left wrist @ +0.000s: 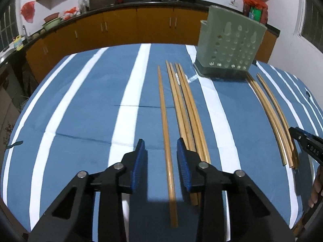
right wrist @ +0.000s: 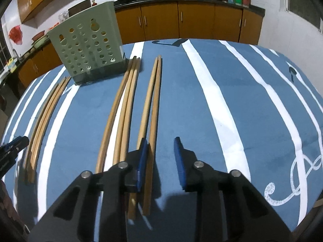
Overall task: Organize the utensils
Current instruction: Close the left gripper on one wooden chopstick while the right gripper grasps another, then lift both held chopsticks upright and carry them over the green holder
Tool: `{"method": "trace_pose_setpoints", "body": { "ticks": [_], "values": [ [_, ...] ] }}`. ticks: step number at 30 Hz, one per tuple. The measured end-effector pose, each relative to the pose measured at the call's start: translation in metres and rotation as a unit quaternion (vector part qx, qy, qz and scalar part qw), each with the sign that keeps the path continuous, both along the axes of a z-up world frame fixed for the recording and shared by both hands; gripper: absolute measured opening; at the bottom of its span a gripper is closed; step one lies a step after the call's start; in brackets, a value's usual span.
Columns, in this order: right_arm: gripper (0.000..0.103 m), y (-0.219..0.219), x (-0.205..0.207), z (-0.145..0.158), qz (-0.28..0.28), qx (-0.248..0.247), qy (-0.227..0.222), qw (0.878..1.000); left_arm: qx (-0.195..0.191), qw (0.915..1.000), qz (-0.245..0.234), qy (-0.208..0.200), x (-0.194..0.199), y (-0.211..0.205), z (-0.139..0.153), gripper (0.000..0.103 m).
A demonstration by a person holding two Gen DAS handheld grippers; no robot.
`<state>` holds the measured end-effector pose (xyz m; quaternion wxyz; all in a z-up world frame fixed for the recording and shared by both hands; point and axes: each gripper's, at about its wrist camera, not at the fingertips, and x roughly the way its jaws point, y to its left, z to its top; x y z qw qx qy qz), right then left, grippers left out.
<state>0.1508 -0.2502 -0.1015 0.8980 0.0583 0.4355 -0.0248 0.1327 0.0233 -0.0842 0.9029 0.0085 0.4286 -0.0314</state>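
**Both grippers low over chopsticks, jaws part open, nothing clamped**

Table point(left wrist: 80, 104): blue cloth with white stripes, carries everything. Kitchen counter point(left wrist: 141, 2) and orange cabinets behind it.

Holder point(left wrist: 230, 48): green perforated utensil holder, upright on a dark base at the far side of the table. Using it as the landmark.

Chopsticks, all flat on the cloth, running from the holder's side toward the cameras:
- bundle of four point(left wrist: 187, 109), just left of the holder's near corner, tips near its base.
- single chopstick point(left wrist: 164, 121), left of that bundle, slightly apart from it.
- set of three point(right wrist: 121, 117), starting at the holder's right near corner.
- pair point(right wrist: 151, 104), further right of the holder, beside the three.

Left gripper point(left wrist: 160, 145): fingers apart, narrow gap. The single chopstick runs up the middle of the gap, clear of both blue pads. The bundle of four passes under the right finger point(left wrist: 182, 161), outside the gap.

Right gripper point(right wrist: 160, 143): fingers apart, similar gap. The right stick of the pair lies inside the gap, hard against the left pad point(right wrist: 142, 161); can't tell if it touches. The other stick passes under that finger. Right pad is clear, bare cloth in front of it.

No stick lifted off the cloth.
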Motion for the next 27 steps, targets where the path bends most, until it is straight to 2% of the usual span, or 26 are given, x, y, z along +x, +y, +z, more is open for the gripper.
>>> {"method": "trace_pose_setpoints", "body": {
  "ticks": [2, 5, 12, 19, 27],
  "values": [
    [0.015, 0.0, 0.002, 0.0, 0.0, -0.008, -0.001, 1.0, 0.0, 1.0, -0.004, 0.008, 0.002, -0.001, -0.003, 0.025],
    [0.009, -0.003, 0.004, 0.0, -0.002, -0.007, -0.004, 1.0, 0.005, 0.9999, -0.007, 0.013, 0.005, -0.002, -0.006, 0.018],
    [0.008, -0.007, 0.014, 0.0, 0.0, -0.009, -0.006, 1.0, 0.018, 0.9997, 0.0, 0.015, 0.025, 0.003, -0.006, 0.01],
    [0.008, -0.017, 0.043, 0.0, -0.009, -0.02, -0.007, 1.0, 0.026, 0.9995, 0.012, 0.009, 0.053, 0.012, -0.006, 0.009],
    [0.009, -0.022, 0.049, -0.001, -0.011, -0.025, -0.014, 1.0, 0.028, 0.9996, 0.009, 0.0, 0.052, 0.013, -0.006, 0.01]
  ]
}}
